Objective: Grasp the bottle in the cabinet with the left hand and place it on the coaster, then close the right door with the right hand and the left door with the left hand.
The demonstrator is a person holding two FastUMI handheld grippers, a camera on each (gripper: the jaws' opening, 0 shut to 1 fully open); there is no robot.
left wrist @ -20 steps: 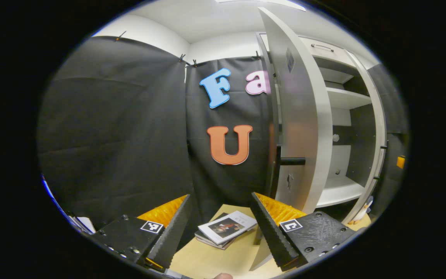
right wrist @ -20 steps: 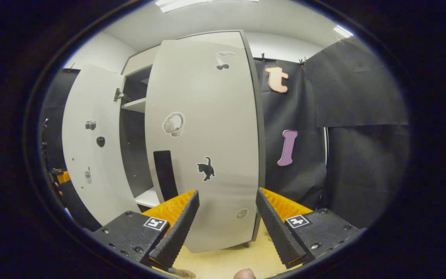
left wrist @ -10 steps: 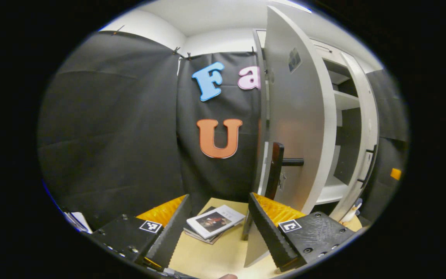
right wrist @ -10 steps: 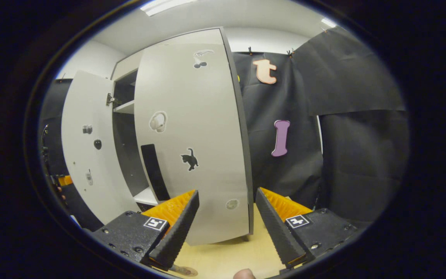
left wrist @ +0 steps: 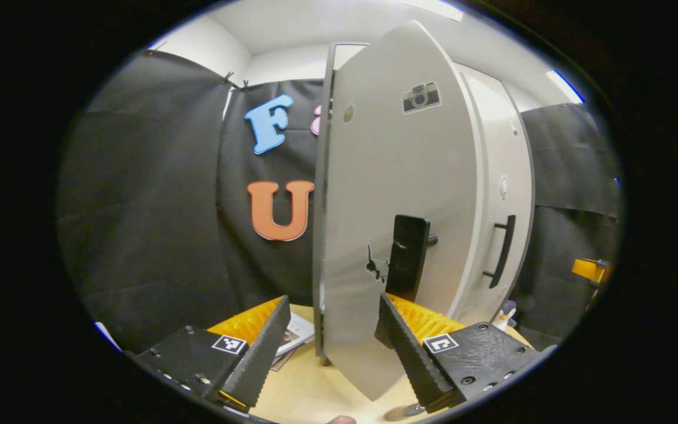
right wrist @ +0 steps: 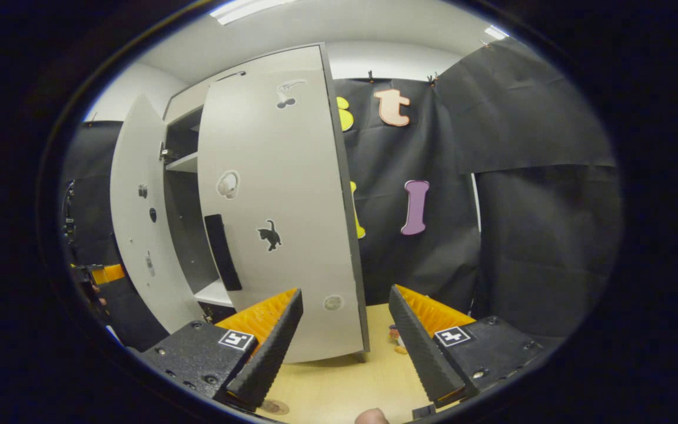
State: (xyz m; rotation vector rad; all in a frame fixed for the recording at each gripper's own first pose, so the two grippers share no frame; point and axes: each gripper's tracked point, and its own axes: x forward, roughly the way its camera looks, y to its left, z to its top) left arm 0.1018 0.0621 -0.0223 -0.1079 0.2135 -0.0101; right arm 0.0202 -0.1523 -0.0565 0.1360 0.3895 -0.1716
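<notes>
Two light-grey cabinet doors with stickers, both ajar. Left gripper view: left tool [left wrist: 333, 347] spread wide, nothing pinched, fingers level and pointing forward just above the pale wooden table [left wrist: 315, 394]. Left door [left wrist: 398, 194] stands edge-on right ahead, its lower edge dropping between the two fingers; right finger [left wrist: 409, 359] sits just beside the door's face, contact cannot be told. Flat black handle [left wrist: 406, 265] on this door is just above the right finger. Camera sticker [left wrist: 420, 97] near the door's top. Behind it, right door [left wrist: 507, 194] with thin black bar handle [left wrist: 502, 250], nearly flush with the cabinet. Stacked books [left wrist: 295, 338] lie on the table behind the left finger. Round edge at bottom, partly hidden under the right finger, possibly the coaster; cannot tell.

Right gripper view: right tool [right wrist: 345, 347] also spread, empty, held level over the table, well short of the right door [right wrist: 280, 206], touching nothing. Door's black handle [right wrist: 222, 252], cat sticker [right wrist: 268, 234], headphone sticker [right wrist: 228, 184]. Gap to the left door [right wrist: 139, 218] shows a white shelf [right wrist: 215, 292] inside. Left tool and the hand holding it show small at far left. Bottle not made out.
</notes>
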